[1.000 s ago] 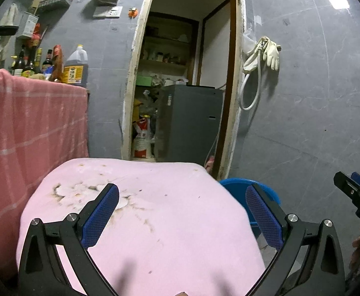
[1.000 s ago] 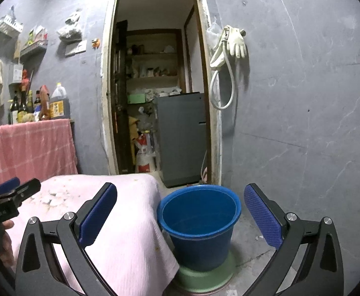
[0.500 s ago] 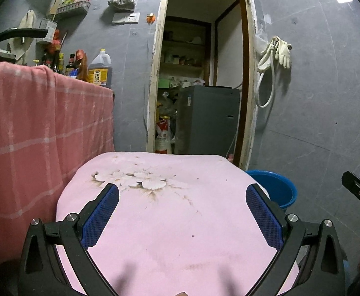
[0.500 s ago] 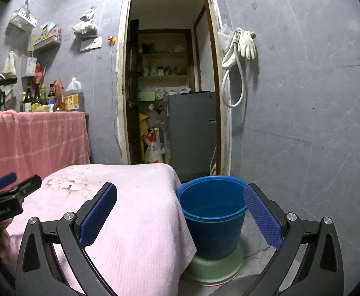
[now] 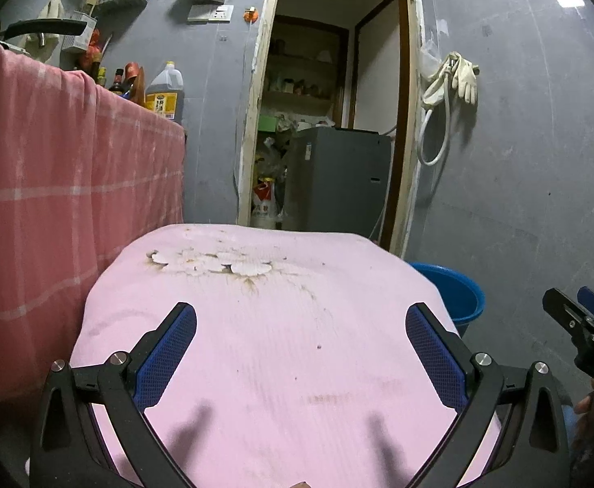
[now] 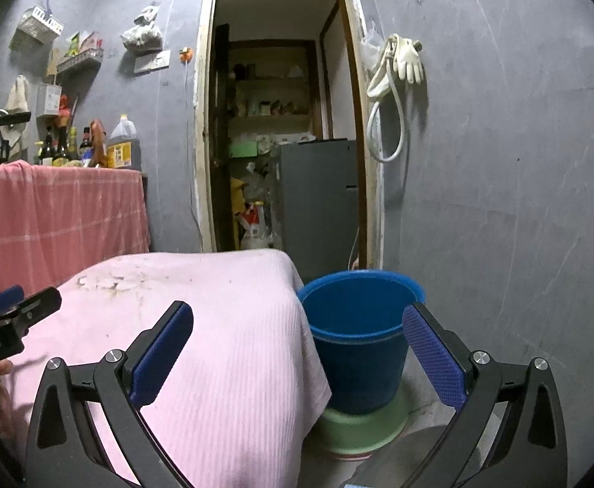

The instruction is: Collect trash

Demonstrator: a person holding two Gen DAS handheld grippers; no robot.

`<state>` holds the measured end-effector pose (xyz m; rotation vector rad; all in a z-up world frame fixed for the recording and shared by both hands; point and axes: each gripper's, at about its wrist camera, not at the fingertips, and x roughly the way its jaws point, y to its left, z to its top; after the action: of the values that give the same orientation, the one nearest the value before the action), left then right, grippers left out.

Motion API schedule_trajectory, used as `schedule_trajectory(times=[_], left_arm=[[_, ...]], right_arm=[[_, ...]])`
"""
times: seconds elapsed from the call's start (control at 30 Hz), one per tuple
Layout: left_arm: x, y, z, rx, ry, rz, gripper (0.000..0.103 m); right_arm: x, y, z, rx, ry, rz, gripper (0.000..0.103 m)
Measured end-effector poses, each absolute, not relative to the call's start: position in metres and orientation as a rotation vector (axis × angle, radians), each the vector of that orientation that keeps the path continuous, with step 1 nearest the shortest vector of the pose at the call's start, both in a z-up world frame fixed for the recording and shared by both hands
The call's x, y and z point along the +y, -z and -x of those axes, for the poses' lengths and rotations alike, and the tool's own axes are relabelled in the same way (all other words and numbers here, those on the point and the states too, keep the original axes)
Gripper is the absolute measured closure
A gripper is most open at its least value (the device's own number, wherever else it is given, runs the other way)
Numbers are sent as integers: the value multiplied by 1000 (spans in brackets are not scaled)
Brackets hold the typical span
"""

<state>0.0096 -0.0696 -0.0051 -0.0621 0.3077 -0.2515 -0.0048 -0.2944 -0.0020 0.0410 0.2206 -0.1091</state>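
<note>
A blue bucket (image 6: 356,325) stands on a green base (image 6: 362,427) on the floor, right of a low table under a pink cloth (image 6: 223,325). In the left wrist view only the bucket's rim (image 5: 455,288) shows past the cloth's (image 5: 280,345) right edge. My left gripper (image 5: 300,349) hangs open above the pink cloth with nothing between its fingers. My right gripper (image 6: 297,349) is open too, level with the bucket's near side and the cloth's corner. No loose trash shows on the cloth, only stains and a pale flower print (image 5: 211,262).
A taller surface draped in red-pink checked cloth (image 5: 53,171) rises at the left, with bottles and an oil jug (image 5: 164,91) on it. An open doorway (image 6: 280,142) with a grey fridge (image 6: 317,203) lies ahead. Gloves and a hose (image 6: 398,81) hang on the grey wall.
Both grippers have swung left, so the doorway and bucket sit further right in each view. The left one has also drawn back from the flower print. Both stay open.
</note>
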Motion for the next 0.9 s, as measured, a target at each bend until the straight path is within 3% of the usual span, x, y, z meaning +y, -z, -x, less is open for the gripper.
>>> schedule_trajectory(times=[0.9], left_arm=[[-63, 22, -11, 289, 250, 48, 2]], right_arm=[[-288, 17, 4, 237, 104, 0, 0]])
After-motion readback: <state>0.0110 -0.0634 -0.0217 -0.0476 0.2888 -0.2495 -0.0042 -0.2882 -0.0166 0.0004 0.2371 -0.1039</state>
